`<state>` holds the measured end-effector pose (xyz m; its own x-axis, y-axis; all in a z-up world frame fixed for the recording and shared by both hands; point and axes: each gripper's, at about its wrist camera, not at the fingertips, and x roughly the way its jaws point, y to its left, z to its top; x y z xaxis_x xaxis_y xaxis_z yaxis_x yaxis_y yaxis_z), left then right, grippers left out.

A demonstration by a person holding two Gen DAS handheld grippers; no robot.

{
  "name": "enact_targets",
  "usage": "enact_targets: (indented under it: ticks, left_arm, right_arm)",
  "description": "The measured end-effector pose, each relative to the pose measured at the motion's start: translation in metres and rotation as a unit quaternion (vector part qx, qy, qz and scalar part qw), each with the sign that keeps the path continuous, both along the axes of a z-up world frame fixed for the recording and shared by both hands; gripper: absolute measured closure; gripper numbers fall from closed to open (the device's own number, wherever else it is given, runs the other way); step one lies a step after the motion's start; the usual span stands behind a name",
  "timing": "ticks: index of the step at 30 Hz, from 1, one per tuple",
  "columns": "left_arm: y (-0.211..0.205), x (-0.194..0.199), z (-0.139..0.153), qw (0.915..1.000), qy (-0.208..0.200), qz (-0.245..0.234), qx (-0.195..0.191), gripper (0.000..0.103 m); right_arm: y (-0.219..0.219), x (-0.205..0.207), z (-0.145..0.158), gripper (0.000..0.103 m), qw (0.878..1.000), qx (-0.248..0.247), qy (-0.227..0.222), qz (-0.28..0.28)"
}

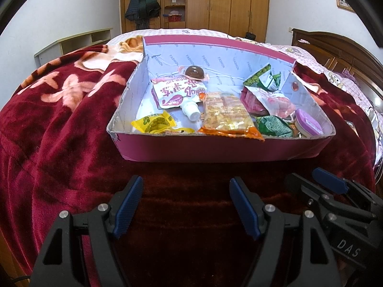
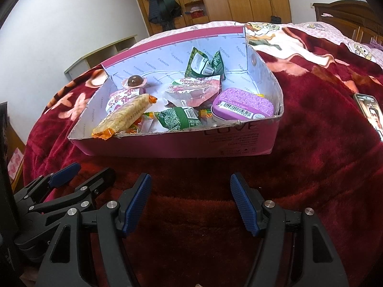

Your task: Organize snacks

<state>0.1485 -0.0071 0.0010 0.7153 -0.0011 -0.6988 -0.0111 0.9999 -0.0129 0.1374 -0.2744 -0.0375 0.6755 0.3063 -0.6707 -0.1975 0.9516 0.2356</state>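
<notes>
jaws: both sets are seen spread wide, nothing held between them.
left gripper (image 1: pixel 185 205): poised over the red blanket (image 1: pixel 59 124), near the box's front wall.
right gripper (image 2: pixel 190 204): alongside, likewise empty.
snacks (image 1: pixel 225 114): heaped inside the pink box (image 1: pixel 215 149), mid-blanket.
phone (image 2: pixel 369 112): laid at the blanket's right edge.

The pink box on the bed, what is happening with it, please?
A person holds two grippers side by side in front of the pink box, which sits on a red blanket. The left gripper and right gripper are both open and empty. The snacks, such as the orange packet and purple tin, lie inside, untouched.
</notes>
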Motion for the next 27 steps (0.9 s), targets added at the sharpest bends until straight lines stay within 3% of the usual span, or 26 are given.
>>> enact_targets:
  ticks: [27]
  left_arm:
    - [0.0005,0.0005,-0.0007,1.0000,0.001,0.000,-0.002,0.025]
  right_arm:
    - [-0.0003,0.0009,-0.0033,0.033,1.000,0.000,0.002,0.000]
